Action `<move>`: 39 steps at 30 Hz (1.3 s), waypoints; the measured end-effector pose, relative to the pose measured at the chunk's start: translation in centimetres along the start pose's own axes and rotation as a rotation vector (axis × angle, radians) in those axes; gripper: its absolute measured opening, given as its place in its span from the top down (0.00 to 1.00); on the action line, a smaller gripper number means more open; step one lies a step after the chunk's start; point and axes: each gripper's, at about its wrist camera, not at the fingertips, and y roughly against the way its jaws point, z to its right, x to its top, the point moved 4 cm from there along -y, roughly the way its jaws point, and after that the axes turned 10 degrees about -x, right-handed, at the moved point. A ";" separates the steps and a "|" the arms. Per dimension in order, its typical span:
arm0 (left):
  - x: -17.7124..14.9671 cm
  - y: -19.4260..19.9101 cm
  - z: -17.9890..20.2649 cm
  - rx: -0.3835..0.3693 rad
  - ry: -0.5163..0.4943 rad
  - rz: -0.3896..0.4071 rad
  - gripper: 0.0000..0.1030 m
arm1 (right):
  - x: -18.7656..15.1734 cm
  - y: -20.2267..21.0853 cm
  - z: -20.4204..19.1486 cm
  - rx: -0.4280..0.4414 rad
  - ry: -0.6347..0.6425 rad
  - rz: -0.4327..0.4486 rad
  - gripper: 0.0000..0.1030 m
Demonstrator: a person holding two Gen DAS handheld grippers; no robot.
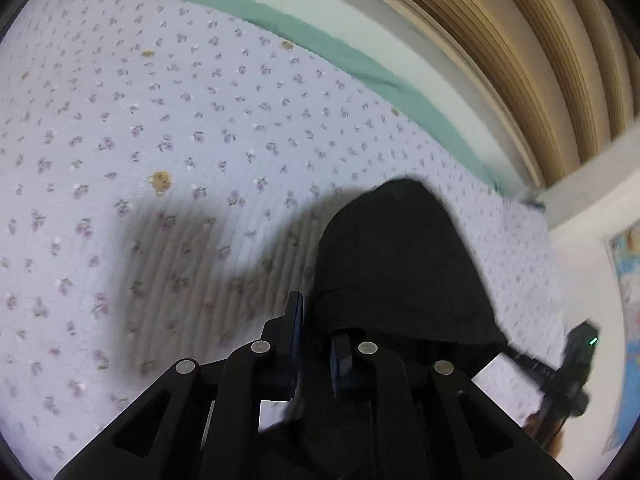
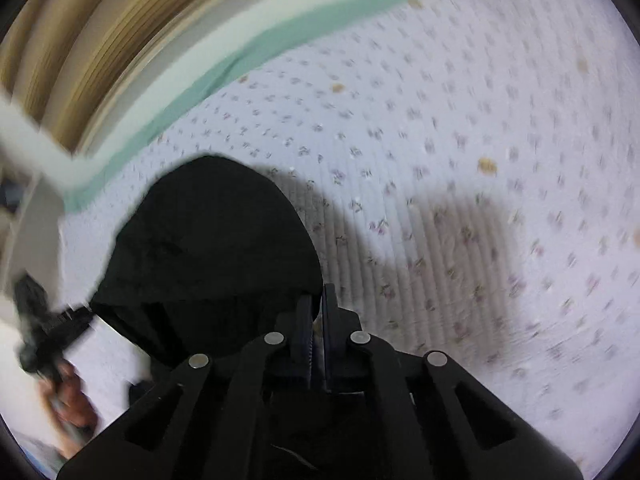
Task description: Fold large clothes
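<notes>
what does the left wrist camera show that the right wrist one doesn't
Only the left wrist view shows the right tool off to the side and a colourful picture on the wall. Only the right wrist view shows the left tool with the hand holding it. Both show the black garment lifted above the floral bedspread, the green sheet and the curtain.

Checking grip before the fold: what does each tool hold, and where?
Both the left tool and right tool pinch the black fabric garment at opposite ends of its upper edge.
</notes>
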 end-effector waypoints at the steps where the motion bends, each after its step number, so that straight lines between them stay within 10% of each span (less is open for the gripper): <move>1: -0.5 -1.0 -0.7 0.043 -0.021 -0.030 0.86 | -0.3 -0.5 -0.3 -0.026 0.027 -0.004 0.96; 5: -2.8 -7.4 -5.4 0.166 0.004 -0.200 0.78 | -2.6 -6.9 0.1 -0.095 0.065 -0.139 0.96; 13: -3.2 -5.4 -4.6 0.136 -0.079 -0.164 0.69 | -4.2 -8.1 0.4 -0.081 0.133 -0.212 0.82; 19: -4.6 2.0 -2.5 0.059 -0.158 -0.130 0.54 | -4.8 -0.2 1.0 -0.039 0.223 -0.119 0.35; 24: -0.6 2.7 2.7 -0.047 -0.213 -0.013 0.48 | 0.2 2.3 -2.7 0.038 0.224 0.002 0.35; 28: 1.2 -2.8 4.2 -0.036 -0.235 -0.077 0.48 | 2.3 -1.3 -5.5 0.036 0.238 -0.004 0.35; 34: -3.1 -10.2 -1.5 0.040 -0.092 -0.191 0.49 | -2.2 -10.9 -5.7 0.014 0.278 -0.212 0.35; 39: -3.6 -10.2 -1.1 0.064 -0.139 -0.158 0.48 | -2.9 -10.5 -5.2 0.003 0.287 -0.165 0.35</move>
